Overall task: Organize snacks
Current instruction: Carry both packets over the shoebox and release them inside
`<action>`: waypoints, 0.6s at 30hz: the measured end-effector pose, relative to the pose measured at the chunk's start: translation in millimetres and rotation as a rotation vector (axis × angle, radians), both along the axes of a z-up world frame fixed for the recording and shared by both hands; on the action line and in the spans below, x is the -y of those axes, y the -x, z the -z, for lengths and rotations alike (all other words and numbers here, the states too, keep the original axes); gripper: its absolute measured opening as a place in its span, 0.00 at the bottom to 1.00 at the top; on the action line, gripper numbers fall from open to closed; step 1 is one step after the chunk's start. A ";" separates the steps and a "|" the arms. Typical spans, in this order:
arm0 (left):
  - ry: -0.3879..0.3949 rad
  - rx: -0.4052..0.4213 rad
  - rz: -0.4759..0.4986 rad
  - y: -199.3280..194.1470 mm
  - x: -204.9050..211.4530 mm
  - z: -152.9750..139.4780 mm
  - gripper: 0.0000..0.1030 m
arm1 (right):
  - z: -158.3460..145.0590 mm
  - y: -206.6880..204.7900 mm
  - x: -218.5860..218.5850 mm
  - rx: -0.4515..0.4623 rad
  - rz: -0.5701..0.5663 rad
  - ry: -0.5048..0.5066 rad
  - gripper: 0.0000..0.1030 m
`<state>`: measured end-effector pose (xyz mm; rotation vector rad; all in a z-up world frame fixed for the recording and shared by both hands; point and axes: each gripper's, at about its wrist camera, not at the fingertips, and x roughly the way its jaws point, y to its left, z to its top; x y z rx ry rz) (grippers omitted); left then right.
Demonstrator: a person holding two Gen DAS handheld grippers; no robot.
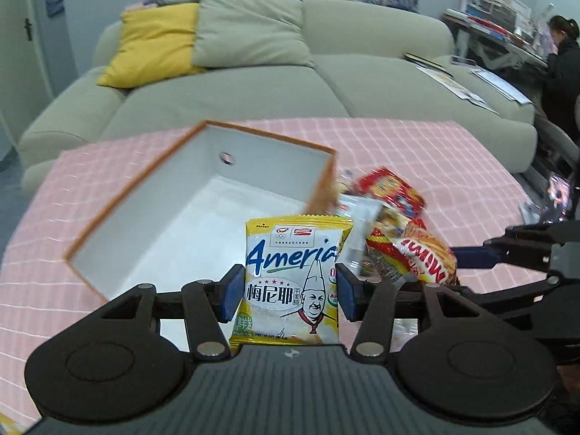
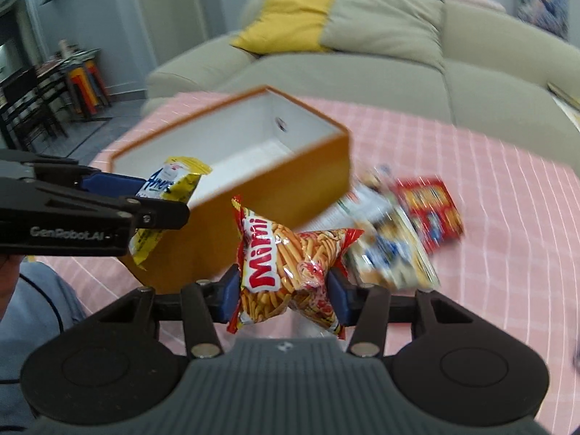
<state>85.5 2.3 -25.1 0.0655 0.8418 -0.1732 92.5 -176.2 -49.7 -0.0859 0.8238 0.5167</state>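
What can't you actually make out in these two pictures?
- Loose snack packets beside the orange box: motion blur smears their labels in both views.
- Yellow packet, left view: lower edge hidden behind the gripper body.
- Box floor, right view: its near wall hides most of it.
- Mimi bag: crumpled, name partly unreadable.

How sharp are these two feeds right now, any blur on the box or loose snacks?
Left wrist view: yellow packet crisp, orange box slightly soft, loose snacks smeared. Right wrist view: red stick-snack bag readable, box and table packets blurred; both fisheye-bent.
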 end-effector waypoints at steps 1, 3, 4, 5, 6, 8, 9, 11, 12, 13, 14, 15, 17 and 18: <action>-0.009 0.005 -0.009 -1.8 -5.5 -3.5 0.58 | -4.9 -2.7 -5.9 0.013 -0.019 -0.003 0.46; -0.028 0.007 -0.025 -7.2 -14.7 -7.5 0.58 | -13.4 -8.3 -17.7 0.038 -0.058 -0.006 0.46; -0.034 0.002 -0.034 -10.9 -19.7 -9.4 0.58 | -16.9 -12.3 -24.3 0.052 -0.077 -0.006 0.46; -0.037 -0.004 -0.043 -14.9 -24.3 -10.7 0.58 | -20.3 -16.1 -31.8 0.065 -0.099 -0.004 0.46; -0.041 -0.008 -0.048 -18.4 -28.8 -12.1 0.58 | -21.6 -21.0 -38.3 0.075 -0.115 -0.001 0.46; -0.065 -0.018 -0.047 -26.6 -35.4 -13.4 0.58 | -25.5 -30.8 -52.9 0.091 -0.146 0.012 0.46; -0.083 -0.022 -0.043 -31.0 -37.7 -13.6 0.58 | -26.3 -36.1 -59.3 0.097 -0.161 0.018 0.46; -0.116 -0.041 -0.038 -39.1 -42.1 -10.9 0.58 | -27.8 -48.3 -73.3 0.104 -0.191 0.034 0.46; -0.125 -0.053 -0.038 -43.0 -45.4 -9.0 0.58 | -28.9 -53.0 -79.4 0.107 -0.205 0.040 0.46; -0.131 -0.068 -0.036 -47.9 -48.0 -5.9 0.58 | -28.3 -59.3 -87.0 0.111 -0.223 0.053 0.46; -0.136 -0.087 -0.036 -54.0 -50.7 -2.0 0.58 | -27.0 -65.5 -95.5 0.117 -0.241 0.072 0.46; -0.143 -0.102 -0.040 -58.6 -53.5 1.7 0.58 | -25.0 -71.2 -103.2 0.124 -0.257 0.094 0.46; -0.163 -0.127 -0.040 -67.3 -58.4 9.5 0.58 | -19.0 -83.0 -118.9 0.133 -0.297 0.138 0.46; -0.172 -0.141 -0.042 -71.3 -61.3 13.9 0.58 | -16.1 -87.3 -124.9 0.134 -0.311 0.158 0.46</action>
